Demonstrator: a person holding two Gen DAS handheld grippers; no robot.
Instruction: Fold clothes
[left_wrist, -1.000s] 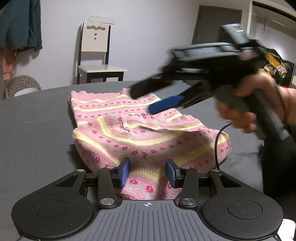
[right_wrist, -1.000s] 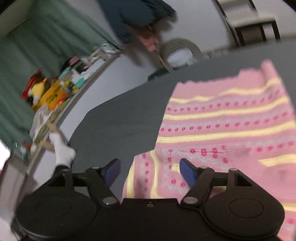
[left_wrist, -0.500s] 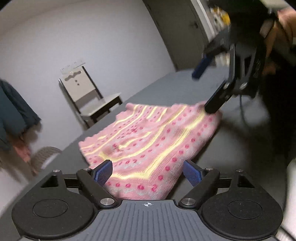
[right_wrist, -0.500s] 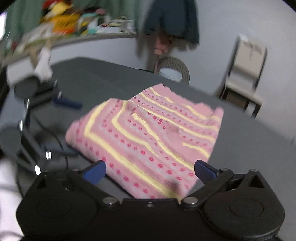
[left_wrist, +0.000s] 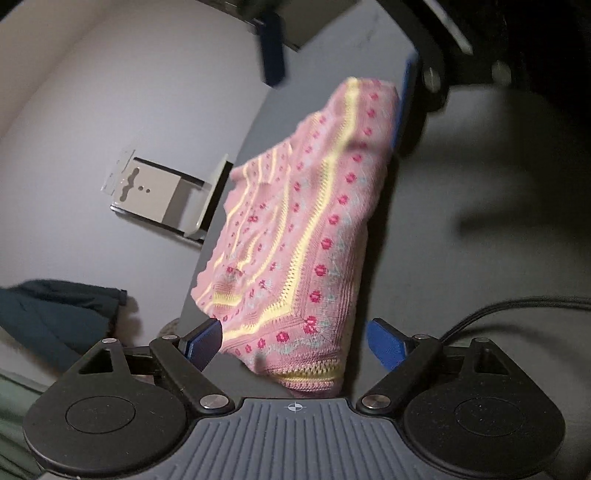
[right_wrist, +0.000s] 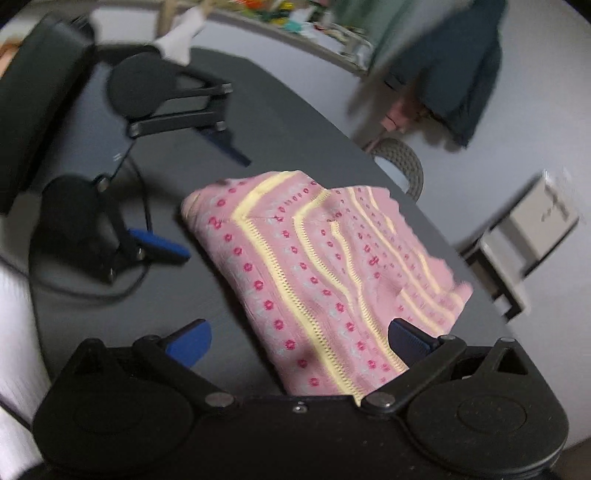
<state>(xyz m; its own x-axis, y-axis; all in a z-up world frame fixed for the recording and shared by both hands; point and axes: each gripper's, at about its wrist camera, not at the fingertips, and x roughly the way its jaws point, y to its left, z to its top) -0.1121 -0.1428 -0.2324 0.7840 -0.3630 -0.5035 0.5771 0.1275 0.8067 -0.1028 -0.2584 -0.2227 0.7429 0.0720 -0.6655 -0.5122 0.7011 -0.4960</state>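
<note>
A folded pink knit sweater (left_wrist: 295, 240) with yellow stripes and red dots lies on the dark grey table (left_wrist: 461, 221). My left gripper (left_wrist: 295, 345) is open, and its blue pads straddle the sweater's near end without pinching it. At the far end the right gripper (left_wrist: 336, 81) hangs open, one finger beside the cloth's corner. In the right wrist view the sweater (right_wrist: 314, 266) runs away from my open right gripper (right_wrist: 300, 342), whose fingers flank its near corner. The left gripper (right_wrist: 210, 205) faces it, open, from the opposite end.
A pale wooden chair (right_wrist: 532, 236) stands against the wall beyond the table (right_wrist: 277, 110). A dark coat (right_wrist: 454, 74) hangs above a wicker basket (right_wrist: 402, 166). A black cable (left_wrist: 517, 306) trails over the table by the left gripper. A cluttered shelf (right_wrist: 295, 18) runs behind.
The left gripper has opened wider and rolled sideways at the sweater's end. The right gripper has swung round to the opposite end, so the two now face each other.
</note>
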